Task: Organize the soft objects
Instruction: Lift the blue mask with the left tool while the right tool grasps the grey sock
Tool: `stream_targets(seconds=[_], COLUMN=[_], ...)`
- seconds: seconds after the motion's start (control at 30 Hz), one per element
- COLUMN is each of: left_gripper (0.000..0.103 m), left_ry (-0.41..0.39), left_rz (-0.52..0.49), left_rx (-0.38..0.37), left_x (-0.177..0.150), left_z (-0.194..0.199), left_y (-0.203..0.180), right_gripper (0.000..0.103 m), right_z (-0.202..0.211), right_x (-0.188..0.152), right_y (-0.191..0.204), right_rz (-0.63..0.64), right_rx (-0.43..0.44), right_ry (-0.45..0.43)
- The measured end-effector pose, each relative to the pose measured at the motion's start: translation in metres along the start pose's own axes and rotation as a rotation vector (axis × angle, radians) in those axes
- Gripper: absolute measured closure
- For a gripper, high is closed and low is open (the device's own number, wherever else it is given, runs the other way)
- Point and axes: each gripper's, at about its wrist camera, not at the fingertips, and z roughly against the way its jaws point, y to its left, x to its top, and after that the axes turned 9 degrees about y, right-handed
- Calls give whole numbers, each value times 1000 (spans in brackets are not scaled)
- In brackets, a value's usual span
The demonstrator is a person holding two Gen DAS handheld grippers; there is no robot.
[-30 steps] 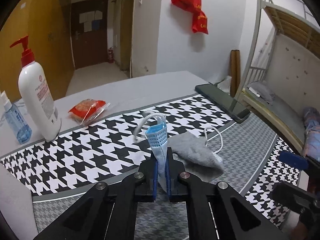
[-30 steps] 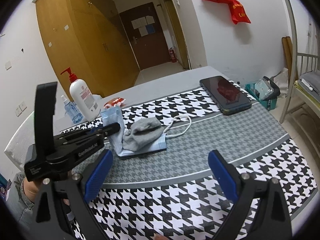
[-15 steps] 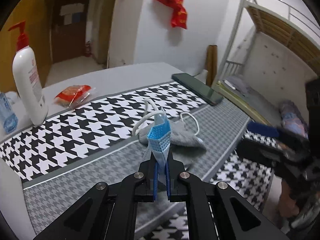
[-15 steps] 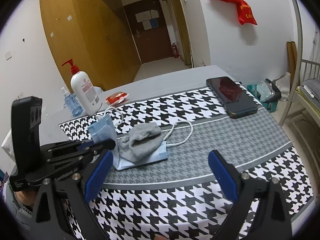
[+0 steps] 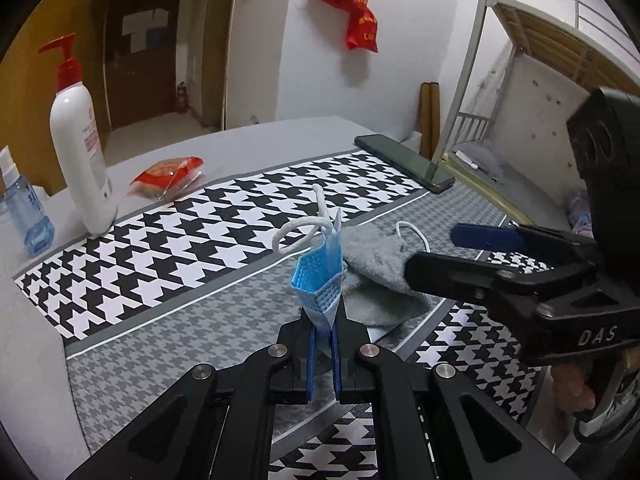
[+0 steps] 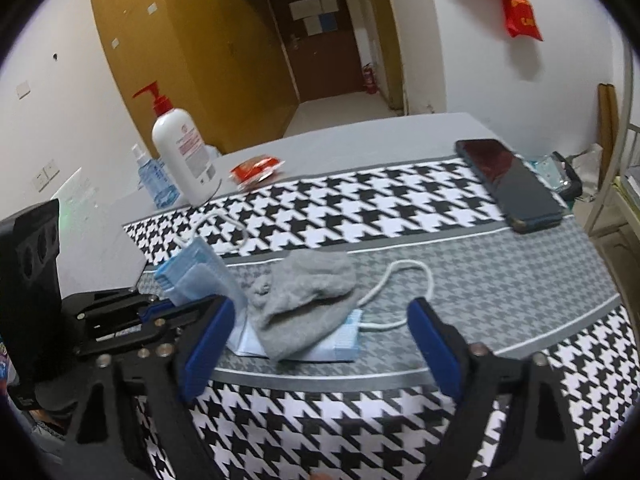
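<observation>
A blue face mask [image 5: 320,276] lies folded on the houndstooth cloth, its one end lifted and pinched in my left gripper [image 5: 324,332], which is shut on it. A grey knitted cloth [image 5: 376,264] rests on the mask's flat part. In the right wrist view the mask [image 6: 200,268] stands up at the left, held by the left gripper [image 6: 160,308]. My right gripper [image 6: 320,308] hovers at the near side of the grey cloth [image 6: 304,300]. Its jaws are closing, with the cloth and mask between them and neither pad touching. It also shows from the side, right gripper [image 5: 452,256].
A white pump bottle [image 6: 184,156], a blue spray bottle [image 6: 154,180] and a red snack packet [image 6: 256,170] stand at the table's far left. A dark phone [image 6: 508,184] lies at the far right. A bunk bed frame [image 5: 472,92] stands beyond the table's right edge.
The right gripper has come in close to the grey cloth and its jaws have narrowed a little. The left gripper has shifted and swung right, keeping its hold on the mask.
</observation>
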Motion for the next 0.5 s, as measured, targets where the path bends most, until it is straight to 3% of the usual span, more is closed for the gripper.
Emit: stream_targets(seconds=[0.17,0.3,0.5], left_gripper=[96,96,96], left_ry=[0,0,-4], left_rz=[20,27,42], left_rx=[8,12,19], left_x=[-1,-2,-2], left_z=[1,3,3], left_y=[4,5,5], right_gripper=[18,31,34], right_z=[-6,-13,-24], right_x=[6,9,9], right_y=[8,14,14], right_rz=[26,39,31], right_rx=[-11,-10,-24], right_ry=[5,32,59])
